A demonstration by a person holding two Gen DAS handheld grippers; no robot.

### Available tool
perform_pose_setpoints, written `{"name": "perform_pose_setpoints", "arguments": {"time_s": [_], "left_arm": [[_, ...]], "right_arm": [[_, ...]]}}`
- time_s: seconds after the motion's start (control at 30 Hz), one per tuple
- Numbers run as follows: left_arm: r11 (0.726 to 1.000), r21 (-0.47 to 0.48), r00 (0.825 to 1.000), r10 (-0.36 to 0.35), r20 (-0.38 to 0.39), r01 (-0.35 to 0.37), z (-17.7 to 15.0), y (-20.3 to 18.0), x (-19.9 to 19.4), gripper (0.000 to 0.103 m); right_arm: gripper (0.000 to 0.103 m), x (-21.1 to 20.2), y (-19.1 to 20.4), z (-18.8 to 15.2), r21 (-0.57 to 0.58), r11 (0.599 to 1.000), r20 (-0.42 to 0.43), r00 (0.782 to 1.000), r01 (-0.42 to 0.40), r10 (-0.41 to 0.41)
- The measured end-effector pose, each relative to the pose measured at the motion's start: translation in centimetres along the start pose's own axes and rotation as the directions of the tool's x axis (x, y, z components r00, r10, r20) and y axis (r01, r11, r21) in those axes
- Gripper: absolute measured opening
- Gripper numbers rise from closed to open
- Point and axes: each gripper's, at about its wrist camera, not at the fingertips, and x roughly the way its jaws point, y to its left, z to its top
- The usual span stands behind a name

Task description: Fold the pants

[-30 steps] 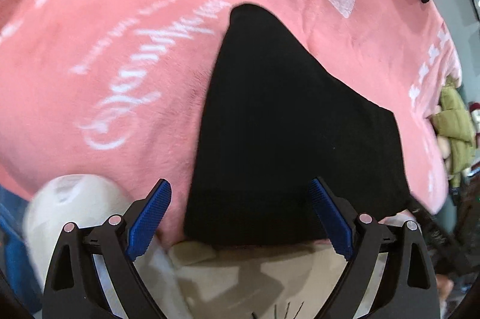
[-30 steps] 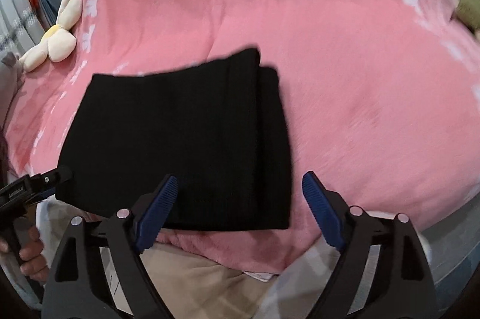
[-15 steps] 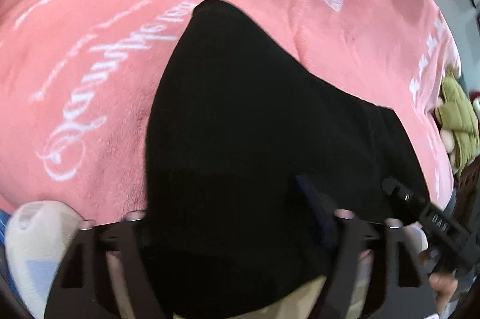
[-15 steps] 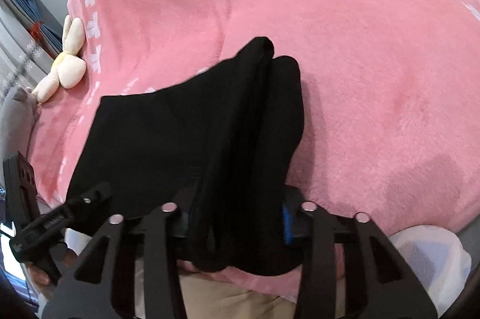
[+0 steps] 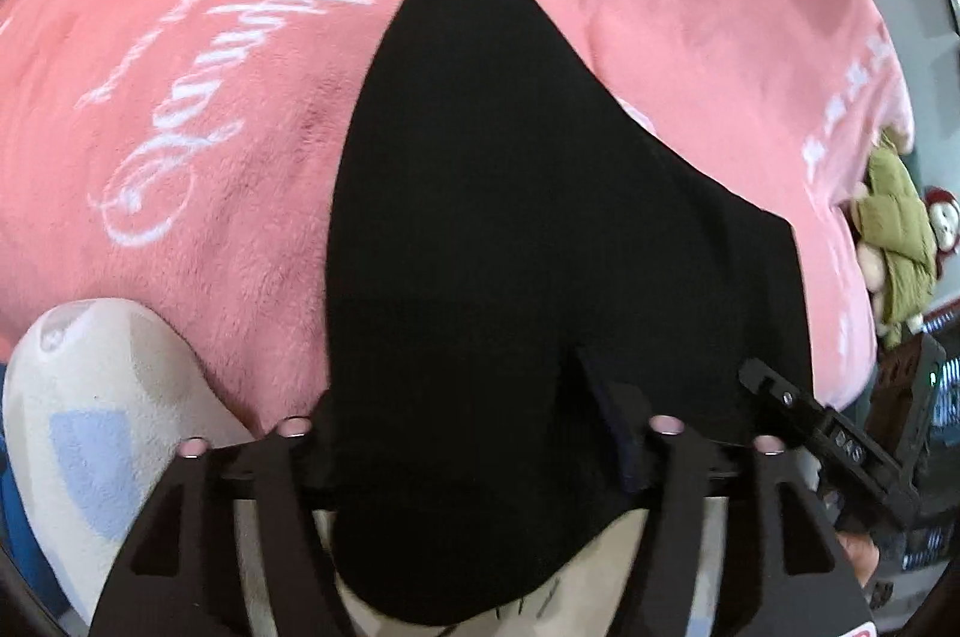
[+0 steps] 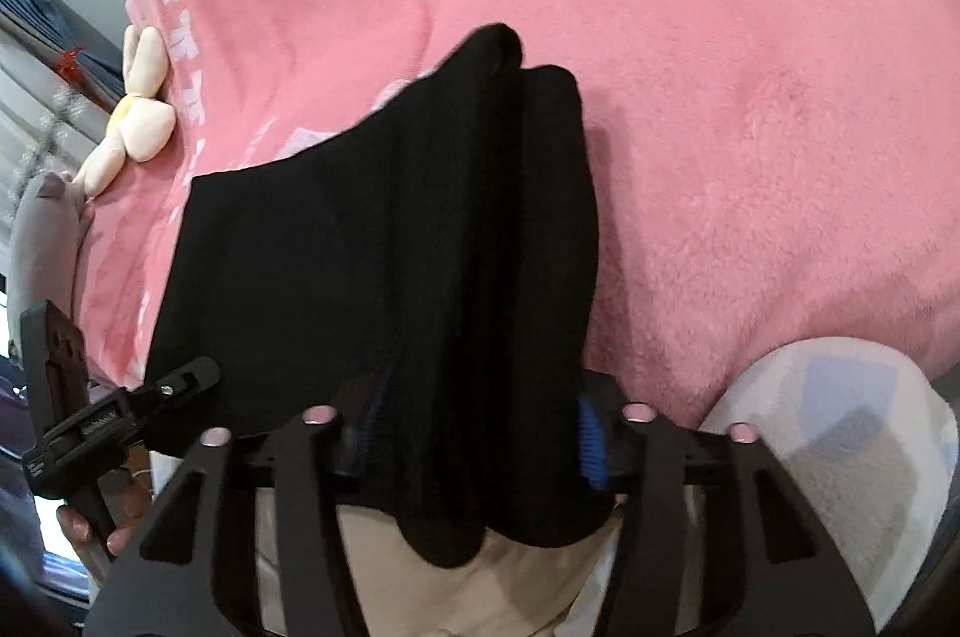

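Observation:
The folded black pants [image 5: 510,217] lie on a pink blanket [image 5: 210,37], their near edge lifted off it. In the left wrist view my left gripper [image 5: 468,409] has the near left corner bunched between its fingers; cloth covers the left finger. Its jaws are opening. In the right wrist view my right gripper [image 6: 480,427] holds the near right corner of the pants [image 6: 390,247], thick folded layers filling the gap between the blue pads [image 6: 591,448]. Its jaws are opening too. Each view shows the other gripper at its edge: the right gripper [image 5: 828,445] and the left gripper [image 6: 120,409].
The pink blanket [image 6: 750,97] covers a bed. A cream plush toy [image 6: 138,121] lies at its left edge, a green one [image 5: 894,247] at its right. White fluffy shapes with blue patches [image 5: 90,427] [image 6: 840,427] sit beside the grippers. Beige cloth [image 6: 510,589] is below the pants.
A second ago both grippers stood open just short of the pants' near edge. They then moved in and closed on it, lifting it. Since half a second ago both have widened slightly.

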Motion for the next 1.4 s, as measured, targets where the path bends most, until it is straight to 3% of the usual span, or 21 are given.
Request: {"name": "perform_pose_setpoints", "arguments": {"time_s": [0.07, 0.17, 0.23, 0.3, 0.37, 0.47, 0.63, 1.07, 1.4], "left_arm": [[0.999, 0.018, 0.999, 0.029, 0.014, -0.029, 0.1, -0.3, 0.5, 0.081], [0.999, 0.011, 0.999, 0.039, 0.015, -0.039, 0.7, -0.1, 1.9, 0.088], [0.999, 0.007, 0.999, 0.036, 0.023, -0.036, 2.0, -1.2, 3.2, 0.086], [1.000, 0.006, 1.000, 0.012, 0.025, -0.012, 2.1, -1.5, 2.9, 0.071], [0.999, 0.025, 0.999, 0.025, 0.040, -0.026, 2.3, -2.3, 2.1, 0.042], [0.999, 0.039, 0.999, -0.001, 0.049, -0.001, 2.4, -2.9, 0.0, 0.031], [0.999, 0.031, 0.999, -0.019, 0.047, 0.017, 2.0, -3.8, -2.8, 0.030], [0.985, 0.154, 0.989, 0.052, 0.136, -0.073, -1.1, -5.9, -9.7, 0.030], [0.971, 0.225, 0.970, 0.022, 0.242, -0.078, -0.8, -8.1, -14.3, 0.030]], "right_arm": [[0.058, 0.3, 0.5, 0.0, -0.029, 0.999, 0.002, 1.000, 0.013, -0.013], [0.061, 0.9, 0.6, 0.2, -0.043, 0.999, 0.004, 1.000, 0.019, -0.019], [0.058, 1.2, 0.5, 0.3, -0.031, 0.999, 0.014, 1.000, 0.011, -0.010], [0.047, 1.1, 0.4, 0.3, -0.025, 1.000, 0.021, 1.000, -0.002, 0.003], [0.039, 0.3, 0.6, 0.3, -0.027, 1.000, 0.035, 0.999, -0.013, 0.014], [0.037, -0.6, 1.4, 0.0, -0.046, 0.999, 0.055, 0.998, -0.001, 0.003], [0.036, -2.8, 3.3, -0.5, -0.054, 0.998, 0.078, 0.997, -0.026, 0.030], [0.036, -9.6, 7.9, -4.0, -0.173, 0.982, 0.140, 0.984, -0.081, 0.106], [0.036, -14.6, 10.4, -2.1, -0.247, 0.967, 0.286, 0.949, -0.059, 0.131]]}}
